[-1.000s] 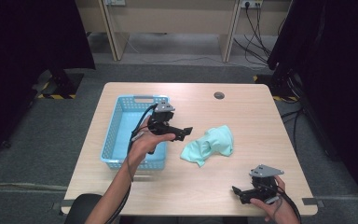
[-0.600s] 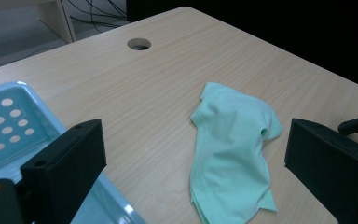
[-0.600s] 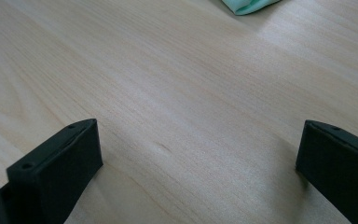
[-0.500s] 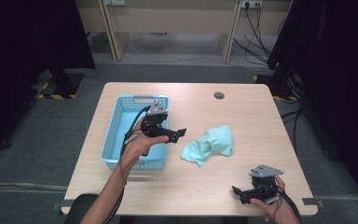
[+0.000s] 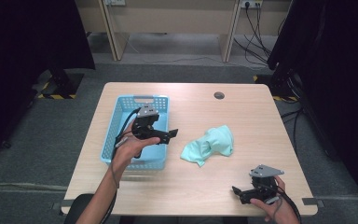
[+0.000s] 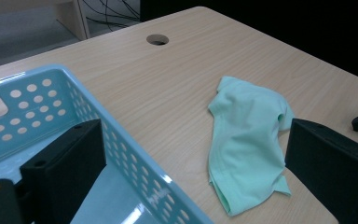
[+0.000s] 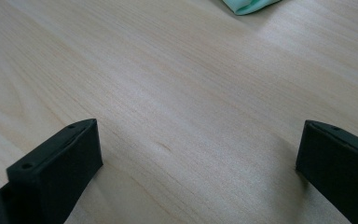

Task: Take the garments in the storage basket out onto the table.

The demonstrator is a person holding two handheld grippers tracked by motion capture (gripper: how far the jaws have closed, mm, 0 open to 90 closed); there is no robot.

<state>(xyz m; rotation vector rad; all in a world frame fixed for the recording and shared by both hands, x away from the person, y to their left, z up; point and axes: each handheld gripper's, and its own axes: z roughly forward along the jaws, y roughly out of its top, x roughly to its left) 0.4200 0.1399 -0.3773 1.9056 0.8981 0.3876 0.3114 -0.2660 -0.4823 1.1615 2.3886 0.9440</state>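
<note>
Pulled back from the cloth over the past second, the left gripper now hangs above the near right corner of the blue plastic basket, its jaws spread wide and carrying nothing. In the left gripper view, one jaw stands over the basket's perforated wall and the other toward the mint-green cloth, which lies crumpled on the wooden table just right of the basket, apart from it and untouched. The right gripper has not moved, resting low on the table well to the near right of the basket, jaws also apart over bare wood. Judging by the retreat, the cloth has yet to be picked up, and the basket remains its likely destination.
</note>
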